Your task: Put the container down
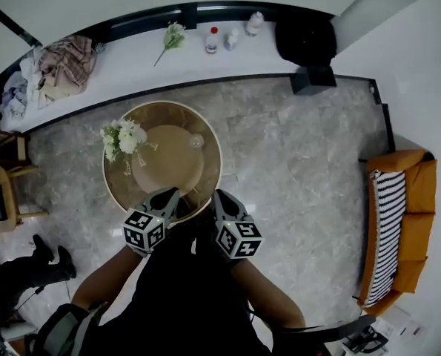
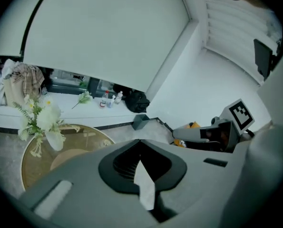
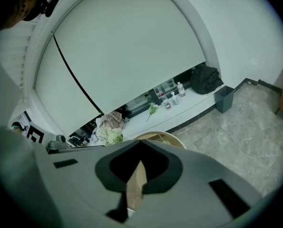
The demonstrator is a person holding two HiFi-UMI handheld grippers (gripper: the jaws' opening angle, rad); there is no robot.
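A round glass table [image 1: 209,136] carries a clear vase of white flowers [image 1: 124,141] on its left side and a small clear glass object [image 1: 196,141] near its middle. My left gripper [image 1: 170,196] and right gripper [image 1: 220,198] hover side by side over the table's near edge, apart from both things. In the left gripper view the vase [image 2: 47,123] stands far left on the table [image 2: 91,136], and my left gripper [image 2: 140,141] has its jaws together with nothing between them. The right gripper [image 3: 140,141] is likewise shut and empty.
A white counter [image 1: 131,69] runs along the far wall with bottles [image 1: 212,40], a loose flower [image 1: 173,37], a heap of clothes [image 1: 64,61] and a black bag [image 1: 305,39]. A grey bin [image 1: 313,80] stands below it. An orange sofa [image 1: 416,221] is at right, a wooden chair [image 1: 1,199] at left.
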